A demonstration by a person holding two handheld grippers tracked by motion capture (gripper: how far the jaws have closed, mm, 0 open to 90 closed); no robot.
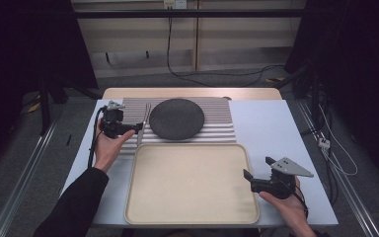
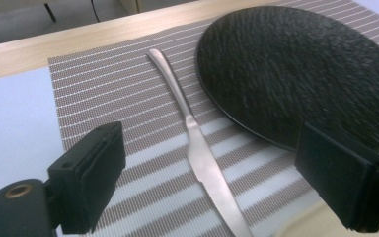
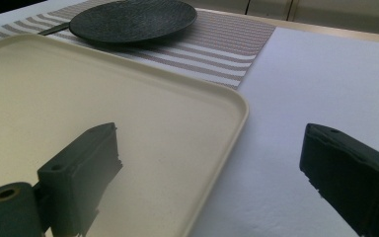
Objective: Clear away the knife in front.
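A silver knife (image 2: 202, 158) lies on the striped placemat (image 2: 108, 94), just left of a round black plate (image 2: 296, 69). My left gripper (image 2: 217, 182) is open, its jaws spread to either side of the knife's blade and not touching it. From above, the left gripper (image 1: 137, 129) points right at the knife (image 1: 143, 121) beside the plate (image 1: 176, 118). A large beige tray (image 1: 133, 197) sits in front of the placemat. My right gripper (image 1: 249, 180) hangs open over the tray's right rim (image 3: 237, 113), holding nothing.
The placemat (image 1: 222, 126) lies on a pale table top (image 1: 276, 128), with a strip of bare wood (image 1: 192, 93) behind it. The tray (image 3: 103, 123) holds nothing. Cables run across the floor beyond the table.
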